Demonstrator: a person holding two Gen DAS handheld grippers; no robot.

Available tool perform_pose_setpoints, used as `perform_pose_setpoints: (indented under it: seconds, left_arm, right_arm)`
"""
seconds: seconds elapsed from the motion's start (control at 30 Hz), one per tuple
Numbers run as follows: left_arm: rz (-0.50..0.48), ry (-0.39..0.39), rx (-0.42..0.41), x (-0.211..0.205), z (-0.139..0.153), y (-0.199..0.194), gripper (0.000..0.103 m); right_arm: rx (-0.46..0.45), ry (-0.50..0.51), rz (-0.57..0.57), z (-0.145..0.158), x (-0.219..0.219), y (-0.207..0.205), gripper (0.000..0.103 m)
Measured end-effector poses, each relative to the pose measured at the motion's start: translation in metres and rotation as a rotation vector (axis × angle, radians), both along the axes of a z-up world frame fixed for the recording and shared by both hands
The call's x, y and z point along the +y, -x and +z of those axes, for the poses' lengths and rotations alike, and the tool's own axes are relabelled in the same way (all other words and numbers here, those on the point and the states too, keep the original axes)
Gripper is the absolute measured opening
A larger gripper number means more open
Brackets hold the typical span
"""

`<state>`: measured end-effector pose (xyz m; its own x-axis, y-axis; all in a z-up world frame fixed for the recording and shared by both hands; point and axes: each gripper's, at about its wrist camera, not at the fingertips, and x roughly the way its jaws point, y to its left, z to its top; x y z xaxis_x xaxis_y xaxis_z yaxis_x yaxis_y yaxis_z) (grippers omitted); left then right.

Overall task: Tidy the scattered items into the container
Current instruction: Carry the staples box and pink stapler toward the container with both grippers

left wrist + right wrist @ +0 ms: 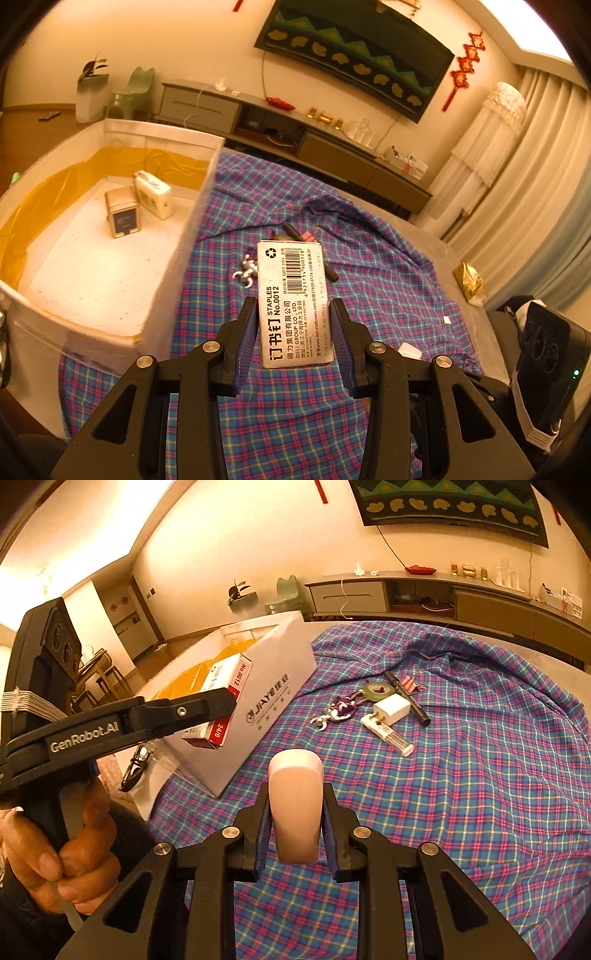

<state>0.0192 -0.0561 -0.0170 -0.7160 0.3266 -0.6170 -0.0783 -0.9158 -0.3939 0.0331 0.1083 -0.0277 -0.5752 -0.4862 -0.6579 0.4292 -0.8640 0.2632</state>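
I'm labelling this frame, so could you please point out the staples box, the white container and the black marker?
staples box [291, 302], left wrist view, middle of its printed face.
white container [266, 701], right wrist view, its printed side wall.
black marker [408, 698], right wrist view, mid-barrel.

Plaid cloth [480, 775] covers the surface; TV cabinet [424, 594] along far wall, wall hanging [354, 55] above, curtains [535, 177] right.
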Motion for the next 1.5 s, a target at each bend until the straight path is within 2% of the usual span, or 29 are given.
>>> perform_pose_setpoints:
  seconds: [0.87, 1.5]
  left_arm:
    - [0.075, -0.081, 0.057, -0.053, 0.024, -0.025, 0.041]
    - [0.151, -0.163, 0.069, -0.105, 0.024, -0.034, 0.041]
  right_arm:
    - [0.132, -0.041, 0.085, 0.069, -0.052, -0.021, 0.026]
    - [0.176, -0.063, 0.165, 0.099, -0.093, -0.019, 0.026]
